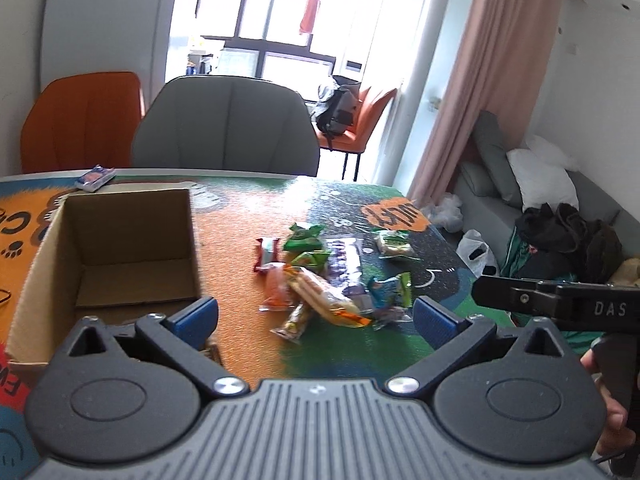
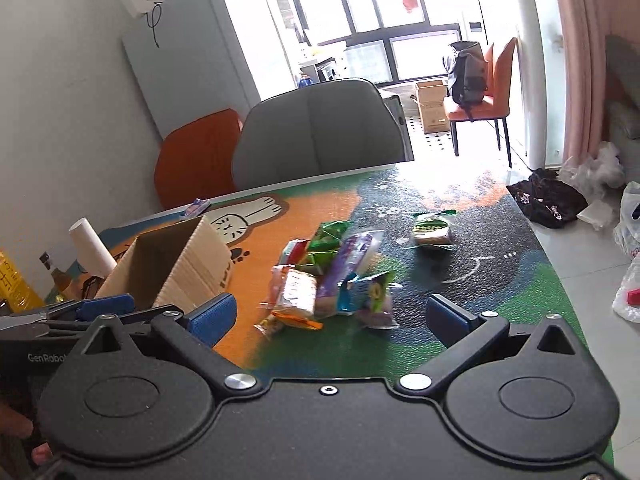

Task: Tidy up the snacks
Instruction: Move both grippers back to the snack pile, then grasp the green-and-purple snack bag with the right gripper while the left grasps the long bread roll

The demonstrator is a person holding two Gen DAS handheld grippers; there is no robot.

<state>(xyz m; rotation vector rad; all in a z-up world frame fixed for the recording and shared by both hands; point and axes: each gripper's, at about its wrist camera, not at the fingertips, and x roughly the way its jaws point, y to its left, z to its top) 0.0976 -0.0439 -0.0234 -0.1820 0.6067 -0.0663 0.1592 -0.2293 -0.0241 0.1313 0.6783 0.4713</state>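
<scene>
Both claws hover level above the bench's near edge, empty: the left claw and right claw each stand spread wide apart. "DAS" and "GenRobo" mark their bodies. Beyond lies the snack pile, right of the open cardboard box.

I'm in a lived-in home: a dining table with padded chairs, a fridge, a sofa with cushions, probably laundry by the balcony windows.
</scene>
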